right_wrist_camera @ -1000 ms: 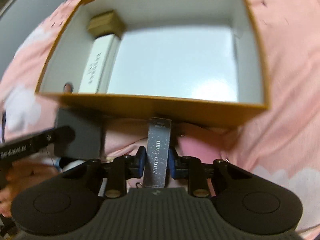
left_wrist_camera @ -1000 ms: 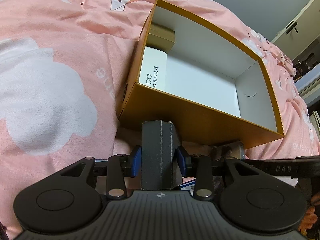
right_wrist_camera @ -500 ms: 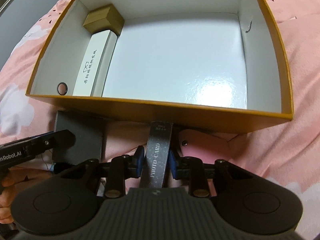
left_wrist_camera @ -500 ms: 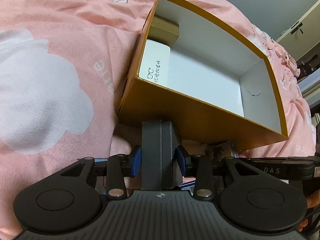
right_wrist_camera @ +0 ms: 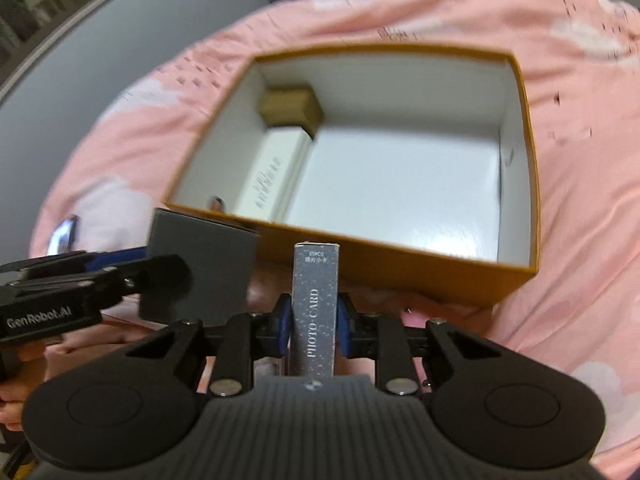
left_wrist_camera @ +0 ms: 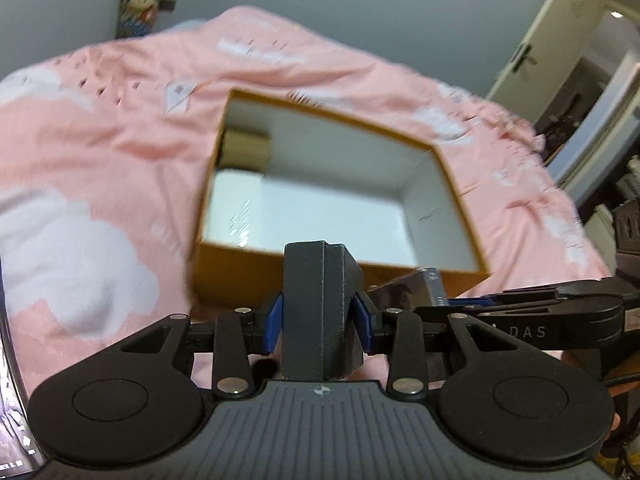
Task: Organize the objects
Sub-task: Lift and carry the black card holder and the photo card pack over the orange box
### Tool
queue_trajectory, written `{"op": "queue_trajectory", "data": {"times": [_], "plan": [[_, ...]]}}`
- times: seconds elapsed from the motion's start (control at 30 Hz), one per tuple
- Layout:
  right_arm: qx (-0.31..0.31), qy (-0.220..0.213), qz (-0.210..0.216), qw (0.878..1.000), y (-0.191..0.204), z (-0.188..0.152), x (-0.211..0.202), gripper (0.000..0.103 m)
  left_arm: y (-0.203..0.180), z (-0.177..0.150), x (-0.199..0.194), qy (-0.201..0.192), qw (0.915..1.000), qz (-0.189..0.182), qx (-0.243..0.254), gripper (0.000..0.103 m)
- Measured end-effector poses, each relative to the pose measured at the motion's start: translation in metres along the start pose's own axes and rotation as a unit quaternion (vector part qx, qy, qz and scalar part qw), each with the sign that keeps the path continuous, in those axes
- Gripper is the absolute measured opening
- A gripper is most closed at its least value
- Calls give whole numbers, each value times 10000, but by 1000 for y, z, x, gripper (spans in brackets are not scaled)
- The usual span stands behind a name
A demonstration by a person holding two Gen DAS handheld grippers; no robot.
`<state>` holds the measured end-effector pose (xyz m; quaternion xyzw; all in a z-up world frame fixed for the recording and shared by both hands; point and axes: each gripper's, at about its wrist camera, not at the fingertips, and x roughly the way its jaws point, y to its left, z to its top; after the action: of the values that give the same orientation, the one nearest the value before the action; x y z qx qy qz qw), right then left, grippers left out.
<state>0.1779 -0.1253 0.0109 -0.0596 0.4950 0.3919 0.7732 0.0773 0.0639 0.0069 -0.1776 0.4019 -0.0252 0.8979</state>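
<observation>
An open orange box with a white inside lies on the pink bed. In it, along the left wall, lie a small tan box and a long white box. My left gripper is shut on a dark grey box, held in the air in front of the orange box. My right gripper is shut on a grey PHOTO CARD box, also held in front of the orange box, to the right of the left gripper.
The pink duvet with white clouds spreads around the orange box. A grey wall and plush toys are behind the bed. A white door and dark furniture stand at the right.
Both grippers have risen and drawn back with their boxes, so the orange box looks smaller and farther. Both views are blurred by motion.
</observation>
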Motion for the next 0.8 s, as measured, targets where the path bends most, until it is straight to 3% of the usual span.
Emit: {"op": "queue_trajectory", "data": {"times": [0.27,0.53,0.67,0.8], "plan": [[18,-655,449,9968,9,17,-45,25,-10,31,-13,-580,9979,-291,-1,42],[241,-1303,357,9905,-4,52,-54,24,-16,71,9,-898,9955,-314,-33,42],[495,-1374,135,9892,-21,65,-37,24,-10,83,49,-620,9976,-228,-210,42],[726,-1137,-69,9908,-41,70,-4,24,-2,77,88,-163,9993,-124,-298,42]]}}
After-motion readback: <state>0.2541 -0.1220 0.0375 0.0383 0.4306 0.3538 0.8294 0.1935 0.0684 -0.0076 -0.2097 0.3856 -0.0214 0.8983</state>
